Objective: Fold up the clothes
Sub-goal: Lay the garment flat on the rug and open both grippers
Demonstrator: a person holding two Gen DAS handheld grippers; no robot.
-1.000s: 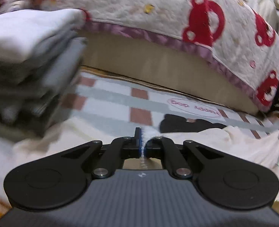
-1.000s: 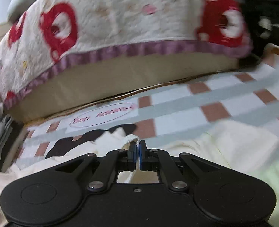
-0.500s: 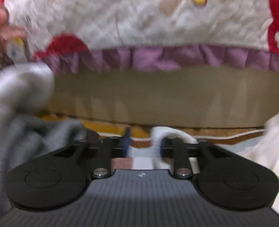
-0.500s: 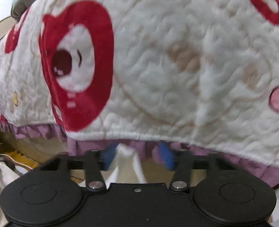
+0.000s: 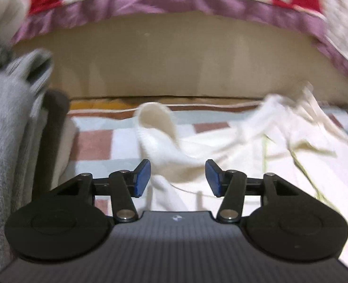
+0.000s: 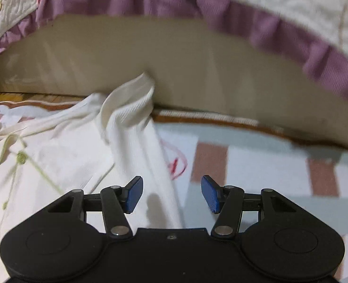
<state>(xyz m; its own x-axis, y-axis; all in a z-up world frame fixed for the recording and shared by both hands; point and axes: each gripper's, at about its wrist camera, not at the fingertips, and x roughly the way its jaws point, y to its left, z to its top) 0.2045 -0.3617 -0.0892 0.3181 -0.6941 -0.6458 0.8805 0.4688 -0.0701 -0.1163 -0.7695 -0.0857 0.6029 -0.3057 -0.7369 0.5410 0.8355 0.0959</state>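
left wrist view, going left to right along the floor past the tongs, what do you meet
stack of grey folded clothes → bare checked mat → cream garment's upturned ribbed cuff → the crumpled rest of the cream garment

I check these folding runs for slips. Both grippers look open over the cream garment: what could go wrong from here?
1. The cream garment lies rumpled, one cuff standing up; it may flop back and spoil the fold.
2. The left gripper hangs open near the grey stack; a sideways move could topple it.
3. The right gripper straddles the garment's edge, so closing may catch the checked mat too.
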